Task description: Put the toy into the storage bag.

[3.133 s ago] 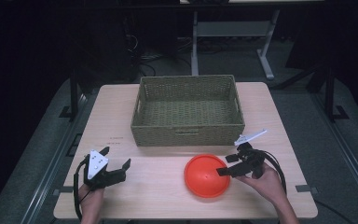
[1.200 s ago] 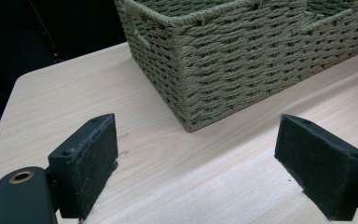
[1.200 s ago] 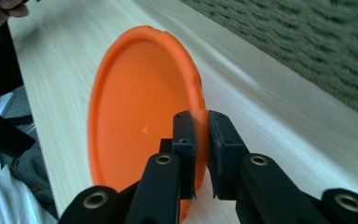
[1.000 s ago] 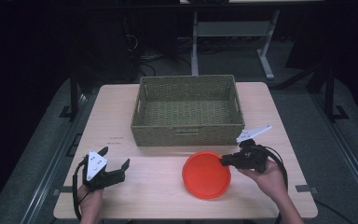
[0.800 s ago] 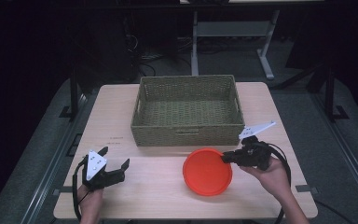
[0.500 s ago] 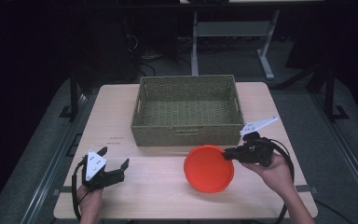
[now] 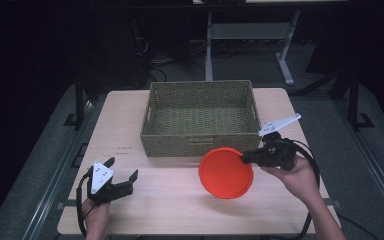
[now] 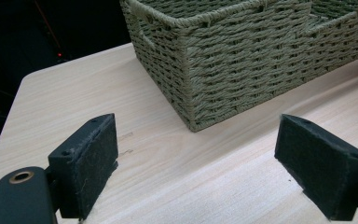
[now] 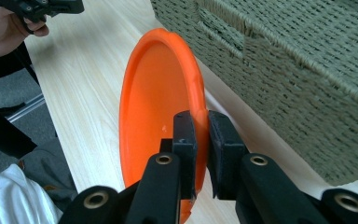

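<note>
My left hand-held gripper (image 7: 121, 176) rests on the desk (image 7: 170, 210) near its left front, jaws spread wide and holding nothing. My right hand-held gripper (image 7: 244, 157) pinches the right rim of the orange plate (image 7: 225, 173), holding it tilted above the desk just in front of the wicker basket (image 7: 198, 140).

A woven basket (image 7: 200, 117) sits at the far middle of a pale wooden desk (image 7: 180, 200), seen from above. The right tool (image 7: 246, 157), held in a person's hand (image 7: 296, 175), grips the rim of an orange plate (image 7: 226, 172) tilted just in front of the basket's near wall. The left tool (image 7: 122, 176) rests at the desk's near left corner, jaws spread, well apart from the plate.
</note>
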Demonstrator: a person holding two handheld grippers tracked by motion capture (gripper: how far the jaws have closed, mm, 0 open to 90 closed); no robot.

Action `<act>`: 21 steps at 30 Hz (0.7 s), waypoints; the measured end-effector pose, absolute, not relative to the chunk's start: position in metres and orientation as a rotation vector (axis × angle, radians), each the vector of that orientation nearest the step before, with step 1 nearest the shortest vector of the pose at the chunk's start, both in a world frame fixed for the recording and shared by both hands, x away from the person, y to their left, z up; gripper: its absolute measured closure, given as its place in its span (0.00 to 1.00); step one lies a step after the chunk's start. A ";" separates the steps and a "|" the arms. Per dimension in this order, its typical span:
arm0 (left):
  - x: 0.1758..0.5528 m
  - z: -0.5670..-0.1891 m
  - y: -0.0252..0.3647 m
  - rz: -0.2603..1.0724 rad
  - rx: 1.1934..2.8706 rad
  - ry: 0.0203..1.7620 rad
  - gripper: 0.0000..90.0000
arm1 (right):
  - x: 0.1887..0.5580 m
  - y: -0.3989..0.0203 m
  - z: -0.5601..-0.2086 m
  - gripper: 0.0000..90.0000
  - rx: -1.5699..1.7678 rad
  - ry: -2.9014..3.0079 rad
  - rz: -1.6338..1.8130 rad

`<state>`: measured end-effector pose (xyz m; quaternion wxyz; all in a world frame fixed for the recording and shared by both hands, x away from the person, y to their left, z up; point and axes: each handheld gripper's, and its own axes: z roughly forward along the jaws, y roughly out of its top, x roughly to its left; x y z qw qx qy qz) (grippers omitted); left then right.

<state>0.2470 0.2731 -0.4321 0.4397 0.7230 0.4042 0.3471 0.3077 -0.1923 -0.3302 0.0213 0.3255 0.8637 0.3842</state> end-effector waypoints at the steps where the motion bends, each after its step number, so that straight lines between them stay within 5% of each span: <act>1: 0.247 -0.432 0.274 0.867 1.799 1.001 0.14 | 0.308 -0.192 -0.328 0.91 1.004 2.677 1.188; 21: 0.247 -0.432 0.275 0.864 1.789 1.009 0.14 | 0.322 -0.187 -0.293 0.91 0.969 2.661 1.176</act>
